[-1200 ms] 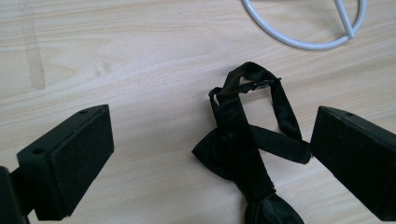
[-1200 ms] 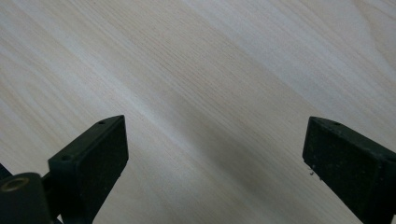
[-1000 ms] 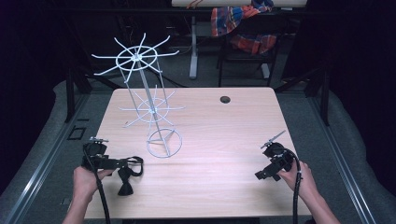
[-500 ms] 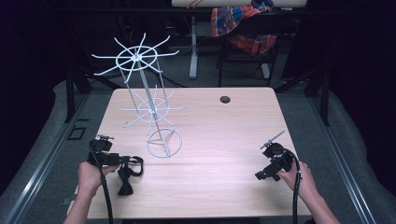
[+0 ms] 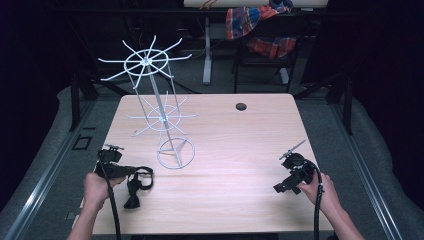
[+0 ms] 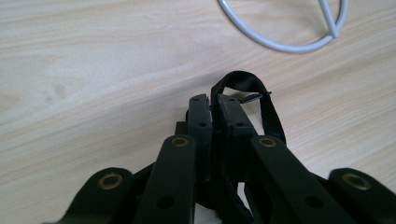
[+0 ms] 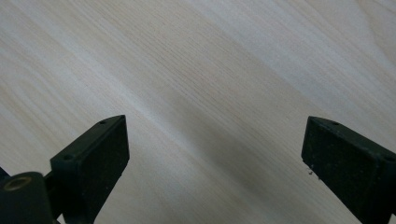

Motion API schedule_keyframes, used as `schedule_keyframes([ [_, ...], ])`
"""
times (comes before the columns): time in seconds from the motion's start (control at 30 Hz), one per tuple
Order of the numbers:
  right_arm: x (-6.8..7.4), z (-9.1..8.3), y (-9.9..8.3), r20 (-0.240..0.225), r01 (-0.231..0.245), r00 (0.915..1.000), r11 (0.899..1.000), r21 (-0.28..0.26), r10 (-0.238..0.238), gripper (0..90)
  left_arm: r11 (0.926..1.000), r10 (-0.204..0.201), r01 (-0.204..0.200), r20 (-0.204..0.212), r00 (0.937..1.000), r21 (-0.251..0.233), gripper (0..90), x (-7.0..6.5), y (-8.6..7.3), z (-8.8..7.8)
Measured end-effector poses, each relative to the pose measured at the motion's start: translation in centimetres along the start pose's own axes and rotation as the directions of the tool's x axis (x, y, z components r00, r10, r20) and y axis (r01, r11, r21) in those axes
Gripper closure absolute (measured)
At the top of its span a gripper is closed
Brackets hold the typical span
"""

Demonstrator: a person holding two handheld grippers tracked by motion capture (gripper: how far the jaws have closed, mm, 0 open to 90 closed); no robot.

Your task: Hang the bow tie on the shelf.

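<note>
Reaching in from the near edge, the person's left hand (image 5: 97,186) holds the left claw (image 5: 131,173) low over the light wooden bench (image 5: 235,150), its two black jaws pinched together on a black fabric strap (image 5: 136,187). In the left gripper view the strap (image 6: 261,100) loops up past the jaw tips and falls back along the right jaw, with the bench just beneath. On the near right, the right hand (image 5: 320,190) holds the right claw (image 5: 281,187) just above bare wood; in the right gripper view its jaws stand wide apart with nothing between them. Just beyond the left claw sits the round wire base of a white wire spinner rack (image 5: 165,117), its upright post carrying a small spoked tier and a larger one at the top. Farther back, near the far edge, lies a small dark round disc (image 5: 241,106).
</note>
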State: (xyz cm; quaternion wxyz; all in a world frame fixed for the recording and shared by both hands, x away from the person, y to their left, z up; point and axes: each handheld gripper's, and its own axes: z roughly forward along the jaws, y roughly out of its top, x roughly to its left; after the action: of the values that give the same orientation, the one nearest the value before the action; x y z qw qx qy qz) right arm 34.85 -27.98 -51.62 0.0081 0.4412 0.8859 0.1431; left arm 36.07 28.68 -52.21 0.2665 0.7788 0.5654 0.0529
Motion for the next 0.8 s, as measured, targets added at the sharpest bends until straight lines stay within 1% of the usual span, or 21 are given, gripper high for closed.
schedule_keyframes([
  [0.07, 0.1, 0.0, 0.0, -0.001, 0.001, 1.0, 1.0, 0.001, -0.001, 7.4, 0.9999, 0.007, -0.007, -0.007, 1.0, -0.015, 86.2, -0.2, 0.0, -0.3],
  [0.1, 0.1, 0.0, 0.0, -0.011, -0.004, 0.9999, 1.0, -0.009, 0.004, 7.4, 0.9998, 0.007, -0.007, -0.008, 0.9999, -0.021, 86.4, -0.3, -0.1, -0.6],
  [0.17, 0.1, -0.1, 0.0, 0.001, 0.008, 1.0, 1.0, -0.004, -0.008, 7.5, 0.9992, 0.009, -0.01, -0.012, 0.9999, -0.039, 86.6, -0.4, -0.2, -1.1],
  [0.23, 0.2, 0.0, 0.0, -0.001, 0.001, 1.0, 1.0, -0.018, -0.001, 7.5, 0.9985, 0.008, -0.009, -0.018, 0.9998, -0.055, 86.8, -0.6, -0.4, -1.7],
  [0.27, 0.1, -0.1, 0.0, -0.004, 0.006, 1.0, 1.0, -0.014, -0.006, 7.5, 0.9979, 0.007, -0.008, -0.02, 0.9998, -0.064, 86.8, -0.7, -0.5, -2.0],
  [0.33, 0.1, 0.0, 0.0, -0.007, 0.003, 1.0, 1.0, -0.016, -0.003, 7.5, 0.9971, 0.008, -0.01, -0.024, 0.9997, -0.076, 87.0, -0.7, -0.7, -2.4],
  [0.4, 0.0, -0.1, 0.0, 0.001, 0.01, 0.9999, 1.0, -0.011, -0.01, 7.5, 0.9964, 0.007, -0.009, -0.024, 0.9997, -0.085, 87.0, -0.7, -0.8, -2.6],
  [0.43, 0.1, -0.1, 0.1, -0.005, 0.005, 1.0, 1.0, -0.016, -0.006, 7.5, 0.9955, 0.007, -0.009, -0.028, 0.9996, -0.095, 87.1, -0.7, -0.9, -3.0],
  [0.5, 0.2, 0.0, 0.0, 0.001, -0.002, 1.0, 1.0, -0.023, 0.002, 7.5, 0.9952, 0.009, -0.012, -0.031, 0.9995, -0.097, 87.2, -0.7, -0.9, -3.2],
  [0.57, 0.1, 0.0, 0.1, -0.004, 0.006, 1.0, 1.0, -0.014, -0.006, 7.5, 0.9932, 0.006, -0.01, -0.034, 0.9994, -0.116, 87.3, -0.6, -0.9, -3.6],
  [0.6, 0.1, -0.1, 0.1, -0.006, 0.006, 1.0, 1.0, -0.013, -0.007, 7.5, 0.9932, 0.006, -0.01, -0.034, 0.9994, -0.116, 87.4, -0.6, -0.9, -3.6],
  [0.63, 0.2, 0.1, 0.0, -0.002, -0.017, 0.9999, 0.999, -0.037, 0.016, 7.5, 0.9921, 0.006, -0.01, -0.035, 0.9994, -0.125, 87.4, -0.7, -0.9, -3.9],
  [0.67, 0.2, 0.1, 0.0, -0.004, -0.02, 0.9998, 0.999, -0.041, 0.02, 7.5, 0.9916, 0.006, -0.011, -0.034, 0.9994, -0.129, 87.4, -0.7, -0.9, -4.0],
  [0.7, 0.1, 0.0, 0.0, 0.003, -0.004, 1.0, 1.0, -0.025, 0.004, 7.5, 0.9907, 0.007, -0.011, -0.035, 0.9994, -0.135, 87.4, -0.7, -0.8, -4.2],
  [0.73, 0.0, 0.0, 0.1, 0.0, 0.003, 1.0, 1.0, -0.016, -0.003, 7.5, 0.9899, 0.008, -0.013, -0.038, 0.9993, -0.141, 87.4, -0.8, -0.8, -4.3],
  [0.8, 0.0, 0.0, 0.1, 0.001, 0.003, 1.0, 1.0, -0.016, -0.003, 7.5, 0.9893, 0.008, -0.014, -0.039, 0.9992, -0.145, 87.4, -0.8, -0.8, -4.4],
])
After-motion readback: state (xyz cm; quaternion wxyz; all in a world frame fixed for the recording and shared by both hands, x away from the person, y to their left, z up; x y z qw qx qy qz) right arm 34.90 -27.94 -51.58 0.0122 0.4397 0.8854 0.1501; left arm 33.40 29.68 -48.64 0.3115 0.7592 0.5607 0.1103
